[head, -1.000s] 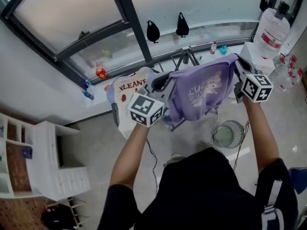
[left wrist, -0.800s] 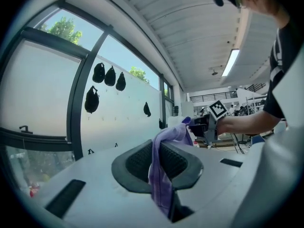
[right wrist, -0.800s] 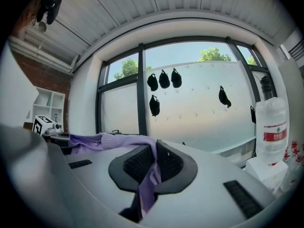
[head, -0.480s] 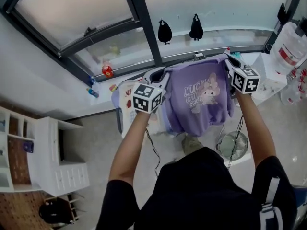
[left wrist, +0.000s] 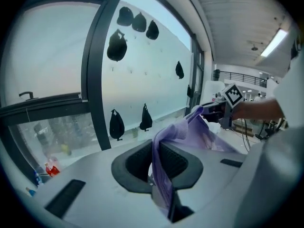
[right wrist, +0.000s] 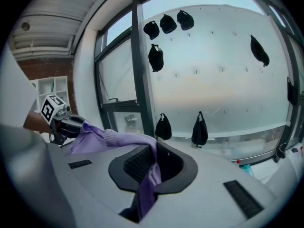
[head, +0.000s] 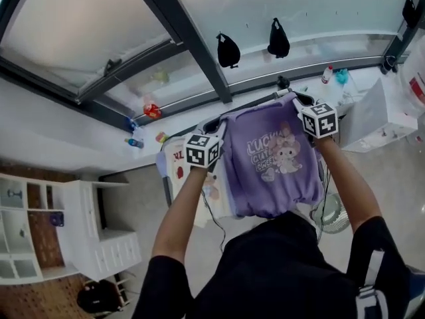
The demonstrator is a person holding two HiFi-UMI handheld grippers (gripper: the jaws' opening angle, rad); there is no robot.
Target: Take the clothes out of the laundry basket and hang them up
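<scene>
The purple sweatshirt (head: 272, 161) hangs spread between the two grippers, front print facing the person. Its top edge runs as the long axis from the left gripper (head: 216, 123) across to the right gripper (head: 300, 102). Each gripper has its jaws closed tight on one shoulder of the garment: in both gripper views a fold of purple knit is pinched between the pads, and its loose end trails below them. The body of the sweatshirt drops beneath both grippers, towards the person.

Just ahead of the jaws, and roughly parallel to the stretched edge, lies the dark rack rail (head: 255, 105). Whether the cloth already touches it cannot be told. Neither hand is clearly nearer to it. A white printed shirt (head: 178, 165) hangs below and outside the left gripper, so free space appears to lie between the grippers.
</scene>
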